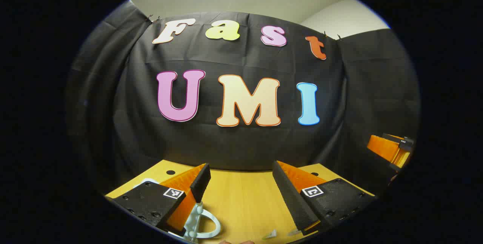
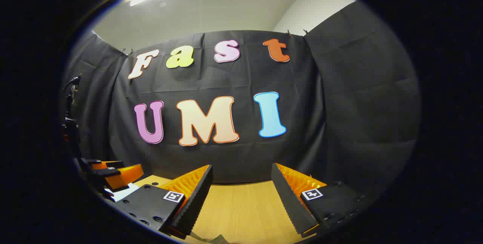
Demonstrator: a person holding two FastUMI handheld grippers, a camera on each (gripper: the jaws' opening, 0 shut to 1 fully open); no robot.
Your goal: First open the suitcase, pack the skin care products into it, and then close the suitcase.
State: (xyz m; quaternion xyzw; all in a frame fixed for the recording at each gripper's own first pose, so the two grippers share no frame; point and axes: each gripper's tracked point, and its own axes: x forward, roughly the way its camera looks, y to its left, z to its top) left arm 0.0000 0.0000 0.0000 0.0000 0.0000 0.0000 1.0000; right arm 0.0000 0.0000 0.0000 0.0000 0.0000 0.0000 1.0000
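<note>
Peeking out from under the left gripper's [image 1: 241,176] near finger, a pale blue-white handle-like loop [image 1: 202,223] is the one thing here that might belong to the suitcase — it sits at the very bottom of the left gripper view, partly covered by the finger and cut off by the edge, so I cannot tell what it is attached to. No case body or skin care products can be made out. Just right of it, two small pale bits [image 1: 281,233] lie on the wooden table [image 1: 241,198], too small to identify.

Outward from there, the left gripper hangs above the tabletop with its fingers spread wide and nothing between them, aimed level at the black cloth wall [image 1: 241,146]. At the right edge of that view the other gripper shows partly, cropped.

From the right gripper view, the right gripper [image 2: 241,178] is likewise held low over the table [image 2: 241,206], fingers wide apart and empty — pointing at the cloth wall [image 2: 339,123]. The left gripper [image 2: 113,174] appears at far left, dim and partly cut off, with something white [image 2: 122,192] beneath it that I cannot make out.
</note>
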